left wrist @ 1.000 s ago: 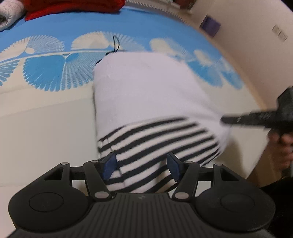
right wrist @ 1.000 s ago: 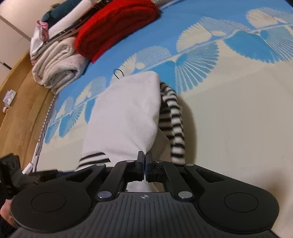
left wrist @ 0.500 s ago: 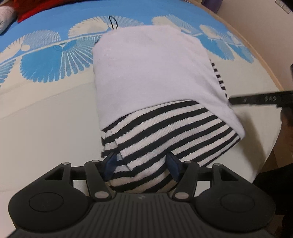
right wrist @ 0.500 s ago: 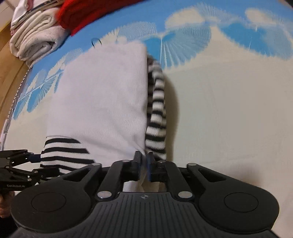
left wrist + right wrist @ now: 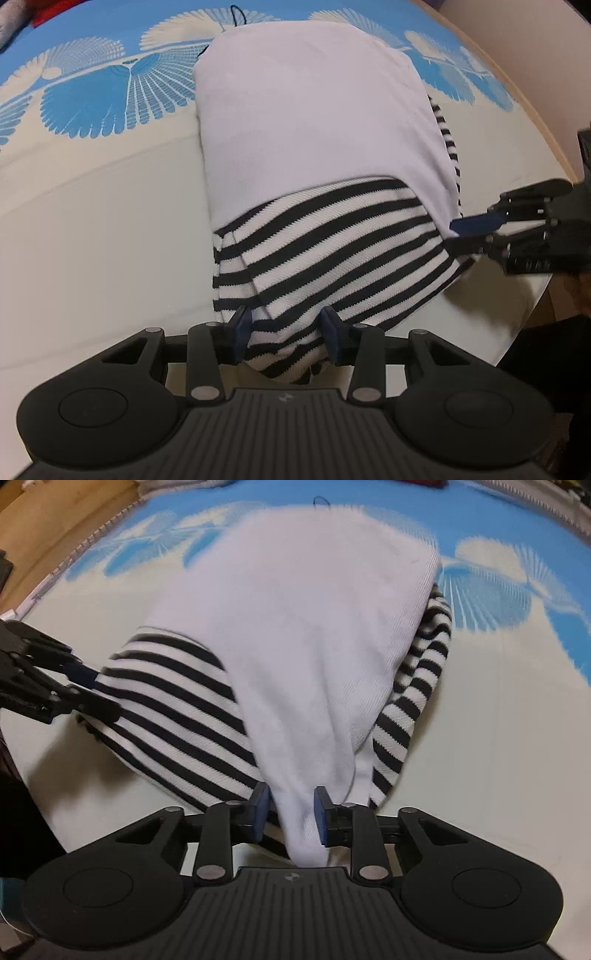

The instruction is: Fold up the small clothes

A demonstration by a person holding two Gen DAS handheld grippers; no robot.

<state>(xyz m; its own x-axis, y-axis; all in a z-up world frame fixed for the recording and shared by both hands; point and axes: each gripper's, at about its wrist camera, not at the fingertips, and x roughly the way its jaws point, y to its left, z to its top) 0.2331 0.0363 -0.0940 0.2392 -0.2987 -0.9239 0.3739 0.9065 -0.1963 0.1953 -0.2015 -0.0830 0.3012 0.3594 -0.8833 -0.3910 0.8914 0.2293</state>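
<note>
A small garment, white with black-striped parts [image 5: 314, 122] [image 5: 306, 627], lies folded on the blue and cream patterned bed cover [image 5: 92, 206]. My left gripper [image 5: 286, 334] is open, its jaws on either side of the striped near edge [image 5: 332, 254]. My right gripper [image 5: 291, 814] is open, with the white corner lying loose between its jaws. The right gripper also shows at the right edge of the left wrist view [image 5: 458, 234], and the left gripper at the left of the right wrist view [image 5: 96, 690].
The bed edge and wooden floor [image 5: 55, 517] run along the far left in the right wrist view. A wall [image 5: 535, 44] stands beyond the bed's right edge in the left wrist view. A thin black loop [image 5: 236, 13] lies at the garment's far end.
My right gripper was shut on the white corner and has opened. Both grippers have come lower and closer to the garment, which now lies flatter on the cover.
</note>
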